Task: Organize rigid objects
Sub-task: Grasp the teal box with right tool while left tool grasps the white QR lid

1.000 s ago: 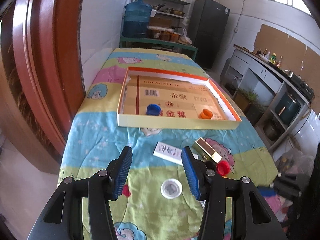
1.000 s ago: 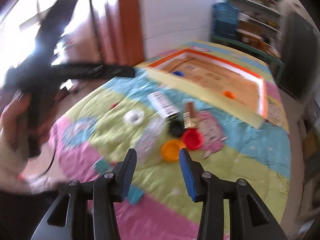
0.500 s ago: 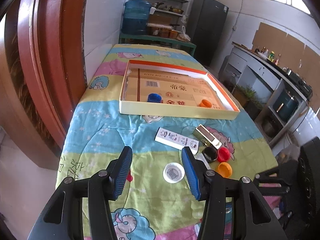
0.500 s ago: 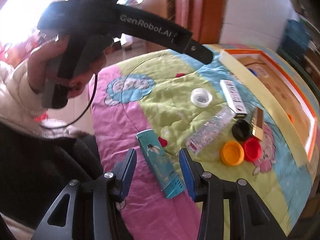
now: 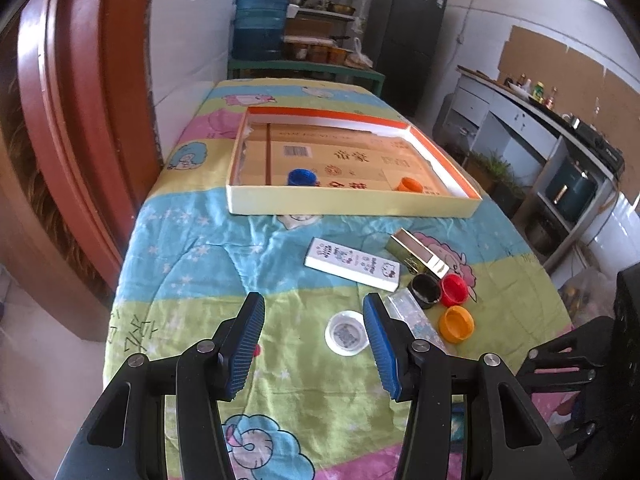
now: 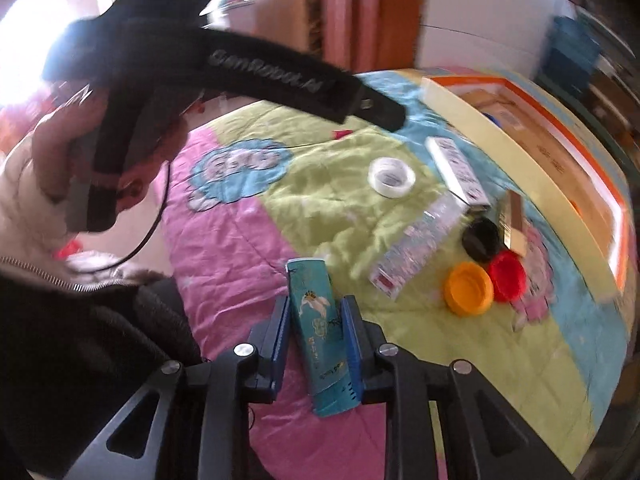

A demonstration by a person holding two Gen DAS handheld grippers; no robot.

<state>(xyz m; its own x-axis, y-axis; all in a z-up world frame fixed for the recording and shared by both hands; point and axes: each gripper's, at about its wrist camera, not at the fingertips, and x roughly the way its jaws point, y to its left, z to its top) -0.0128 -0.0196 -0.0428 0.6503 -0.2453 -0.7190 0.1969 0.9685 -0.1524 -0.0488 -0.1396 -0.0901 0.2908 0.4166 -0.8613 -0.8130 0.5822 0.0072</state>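
My right gripper [image 6: 316, 312] is shut on a long teal box [image 6: 320, 332] that lies on the pink part of the quilt. My left gripper [image 5: 314, 320] is open and empty above the quilt, with a white tape roll [image 5: 346, 333] just beyond its right finger. A white box [image 5: 353, 264], a gold box [image 5: 416, 254], a clear glittery box [image 6: 420, 246], and black [image 5: 426, 289], red [image 5: 453, 289] and orange [image 5: 456, 322] caps lie near each other. The shallow cardboard tray [image 5: 352, 210] holds a blue cap [image 5: 301, 177] and an orange cap [image 5: 409, 184].
The quilted table has a wooden door frame [image 5: 76, 128] on its left and its edge on the right. The person's left hand and its gripper handle [image 6: 256, 76] reach across the right wrist view. A water jug [image 5: 260, 26] and shelves stand beyond the table.
My right gripper has come down and closed on the teal box, which lay between its open fingers before. My left gripper has drawn back a little and stays open.
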